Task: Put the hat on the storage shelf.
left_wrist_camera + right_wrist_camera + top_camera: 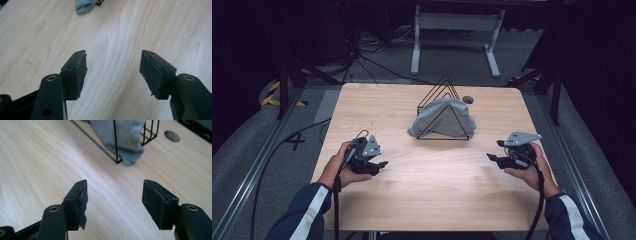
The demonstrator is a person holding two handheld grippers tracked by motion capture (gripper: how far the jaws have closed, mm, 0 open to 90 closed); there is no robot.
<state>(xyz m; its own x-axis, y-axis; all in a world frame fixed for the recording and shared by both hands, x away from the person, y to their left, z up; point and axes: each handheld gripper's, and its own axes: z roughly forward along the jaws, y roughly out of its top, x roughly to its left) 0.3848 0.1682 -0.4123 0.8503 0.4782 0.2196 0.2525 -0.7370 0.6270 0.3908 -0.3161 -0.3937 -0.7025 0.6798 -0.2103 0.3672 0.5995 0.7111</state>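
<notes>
A grey cloth (443, 120) lies bunched inside a black wire rack (439, 92) of triangular frames at the back middle of the wooden table (437, 195). My left gripper (381, 165) is held low over the table's left side, open, with bare wood between its jaws (113, 65). My right gripper (493, 157) hovers at the table's right side, also open and empty (115, 195). Both point inward toward the middle. In the right gripper view the cloth (125, 135) hangs through the rack (115, 142) ahead; a corner of the cloth (83, 6) shows in the left gripper view.
A round hole (468, 99) is cut into the tabletop just behind the rack, to its right. Beyond the table stand a white frame (455, 35) and cables on a grey floor. Metal rails run along both sides of the table.
</notes>
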